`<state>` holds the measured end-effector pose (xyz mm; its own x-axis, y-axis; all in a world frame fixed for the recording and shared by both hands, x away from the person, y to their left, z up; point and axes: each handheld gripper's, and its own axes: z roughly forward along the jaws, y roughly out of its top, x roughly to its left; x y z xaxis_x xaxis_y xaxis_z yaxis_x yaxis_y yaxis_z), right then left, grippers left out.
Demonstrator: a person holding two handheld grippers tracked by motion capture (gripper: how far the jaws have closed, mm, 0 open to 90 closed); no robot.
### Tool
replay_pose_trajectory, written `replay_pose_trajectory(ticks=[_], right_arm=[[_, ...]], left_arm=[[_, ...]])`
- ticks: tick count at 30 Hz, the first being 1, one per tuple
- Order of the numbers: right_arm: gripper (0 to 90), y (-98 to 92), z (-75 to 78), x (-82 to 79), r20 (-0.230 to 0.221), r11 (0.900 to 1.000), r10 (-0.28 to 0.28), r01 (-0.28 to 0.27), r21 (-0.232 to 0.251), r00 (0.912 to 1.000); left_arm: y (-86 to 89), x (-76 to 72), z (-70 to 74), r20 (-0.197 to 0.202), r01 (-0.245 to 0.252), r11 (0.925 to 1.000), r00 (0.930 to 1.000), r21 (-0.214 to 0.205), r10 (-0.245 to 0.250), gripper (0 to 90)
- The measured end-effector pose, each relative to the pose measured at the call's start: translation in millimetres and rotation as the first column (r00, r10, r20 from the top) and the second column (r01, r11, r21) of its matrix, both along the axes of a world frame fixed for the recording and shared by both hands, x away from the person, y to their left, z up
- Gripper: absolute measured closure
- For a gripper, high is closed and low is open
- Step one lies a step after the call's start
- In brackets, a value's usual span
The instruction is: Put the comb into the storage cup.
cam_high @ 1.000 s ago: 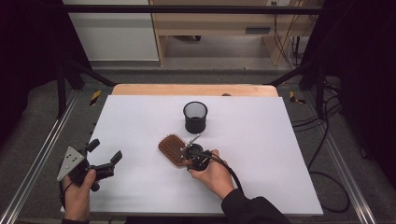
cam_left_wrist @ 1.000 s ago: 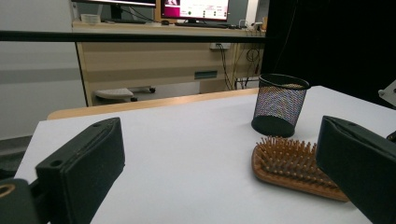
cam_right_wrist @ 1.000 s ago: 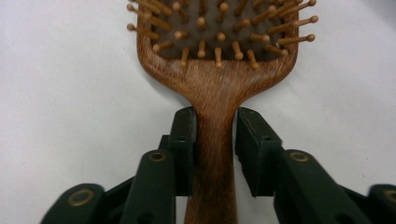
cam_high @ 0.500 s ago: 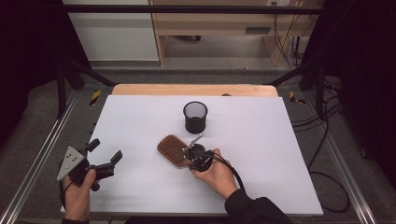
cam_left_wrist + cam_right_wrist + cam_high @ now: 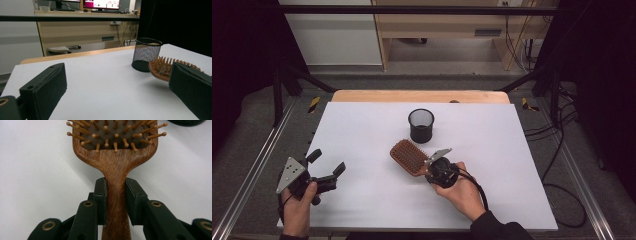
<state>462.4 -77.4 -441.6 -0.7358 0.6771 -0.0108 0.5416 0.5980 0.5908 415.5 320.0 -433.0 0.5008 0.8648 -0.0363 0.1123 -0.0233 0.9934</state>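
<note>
White and matte, the tabletop [image 5: 512, 150] carries two things, and two grippers work at its near edge. Nearest, at the front left corner, the left gripper [image 5: 323, 170] sits in a hand with its black jaws spread wide and nothing between them. To the right of it, near the table's middle, the right gripper [image 5: 432, 167] pinches the handle of the one brown wooden paddle hairbrush [image 5: 408, 156]; its jaws have just been closing, and in the right gripper view both pads press against the narrow neck just below the head. That brush has a broad, rounded-rectangular head, a dark cushion set with wooden pins tipped in small balls, and a visible grain running down the handle. Its pins face upward, and the head points toward the one black wire-mesh cup [image 5: 421, 125], which stands upright just beyond the hairbrush, apart from it.
</note>
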Motion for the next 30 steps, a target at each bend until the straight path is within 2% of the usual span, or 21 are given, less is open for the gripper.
replay_pose_trajectory(ticks=[3,6,8,11,12,14,15,17,18,19,20,21,22,23,24,26,27,28,29,30], right_arm=[[72.3,-13.1,-0.7,-6.2,0.024,0.9995,-0.013,0.012,0.028,0.9996],[72.4,-22.1,-1.4,-9.8,0.04,0.9985,-0.02,0.018,0.052,0.999],[72.4,-29.9,-3.9,-12.4,0.058,0.9967,-0.032,0.028,0.076,0.9978],[72.3,-38.5,-7.1,-14.4,0.08,0.9933,-0.048,0.039,0.109,0.9957],[72.3,-40.5,-3.3,-13.7,0.092,0.9916,-0.044,0.033,0.125,0.9948],[72.4,-40.8,2.3,-14.0,0.115,0.9884,-0.049,0.032,0.149,0.9921],[72.4,-40.8,2.3,-14.0,0.115,0.9884,-0.049,0.032,0.149,0.9921],[72.3,-40.3,6.2,-16.9,0.154,0.9822,-0.052,0.023,0.186,0.9866],[72.3,-39.5,6.4,-17.9,0.168,0.9807,-0.056,0.023,0.194,0.9842],[72.3,-38.9,6.5,-19.0,0.181,0.9798,-0.057,0.02,0.199,0.9818],[72.3,-38.2,6.3,-20.1,0.194,0.9781,-0.058,0.017,0.207,0.9793],[72.3,-37.9,6.5,-21.5,0.202,0.9764,-0.057,0.013,0.216,0.9778],[72.3,-37.3,6.9,-23.3,0.211,0.9742,-0.061,0.012,0.225,0.9756],[72.3,-36.9,7.6,-24.7,0.221,0.9723,-0.062,0.009,0.234,0.9734],[72.3,-36.9,7.6,-24.7,0.221,0.9723,-0.062,0.009,0.234,0.9734],[72.3,-36.0,11.0,-27.4,0.253,0.9667,-0.07,0.003,0.256,0.9648],[72.3,-36.0,12.4,-27.9,0.264,0.9653,-0.071,-0.001,0.261,0.9619],[72.3,-36.2,13.8,-28.5,0.272,0.9634,-0.073,-0.003,0.268,0.9595],[72.3,-36.2,13.8,-28.5,0.272,0.9634,-0.073,-0.003,0.268,0.9595],[72.3,-36.9,16.0,-29.3,0.288,0.9598,-0.077,-0.007,0.28,0.9545]], left_arm=[[-6.1,0.7,0.8,-0.007,0.016,0.9998,0.9998,0.008,-0.016,2.0],[-14.9,0.1,2.9,-0.015,0.041,0.9991,0.999,-0.007,-0.041,2.0],[-22.5,0.1,3.6,-0.035,0.074,0.9966,0.9966,-0.038,-0.075,2.1],[-38.7,0.2,7.6,-0.057,0.115,0.9922,0.9914,-0.047,-0.118,2.1],[-50.7,1.1,11.8,-0.072,0.149,0.9862,0.9854,-0.072,-0.154,2.3],[-63.0,3.7,15.4,-0.091,0.177,0.9799,0.9785,-0.092,-0.185,2.4],[-63.0,3.7,15.4,-0.091,0.177,0.9799,0.9785,-0.092,-0.185,2.6],[-76.1,7.7,19.2,-0.104,0.204,0.9745,0.9715,-0.094,-0.213,2.5],[-89.9,12.8,22.9,-0.111,0.224,0.97,0.9659,-0.094,-0.234,2.6],[-96.1,15.9,24.5,-0.116,0.236,0.9655,0.9617,-0.109,-0.249,2.7],[-96.1,15.9,24.5,-0.116,0.236,0.9655,0.9617,-0.109,-0.249,2.8],[-107.9,22.9,27.5,-0.132,0.259,0.9559,0.9518,-0.139,-0.277,2.8],[-107.9,22.9,27.5,-0.132,0.259,0.9559,0.9518,-0.139,-0.277,2.8],[-118.0,29.3,30.2,-0.141,0.271,0.9502,0.946,-0.154,-0.292,2.9],[-118.0,29.3,30.2,-0.141,0.271,0.9502,0.946,-0.154,-0.292,3.4],[-126.5,35.4,32.5,-0.149,0.284,0.9447,0.9394,-0.164,-0.309,3.5],[-132.4,40.5,34.4,-0.159,0.29,0.9318,0.9315,-0.218,-0.327,3.8],[-134.7,42.4,35.4,-0.16,0.293,0.9214,0.9271,-0.255,-0.339,3.9],[-134.7,42.4,35.4,-0.16,0.293,0.9214,0.9271,-0.255,-0.339,3.8],[-136.2,43.8,36.8,-0.16,0.296,0.9145,0.924,-0.276,-0.347,3.9]])
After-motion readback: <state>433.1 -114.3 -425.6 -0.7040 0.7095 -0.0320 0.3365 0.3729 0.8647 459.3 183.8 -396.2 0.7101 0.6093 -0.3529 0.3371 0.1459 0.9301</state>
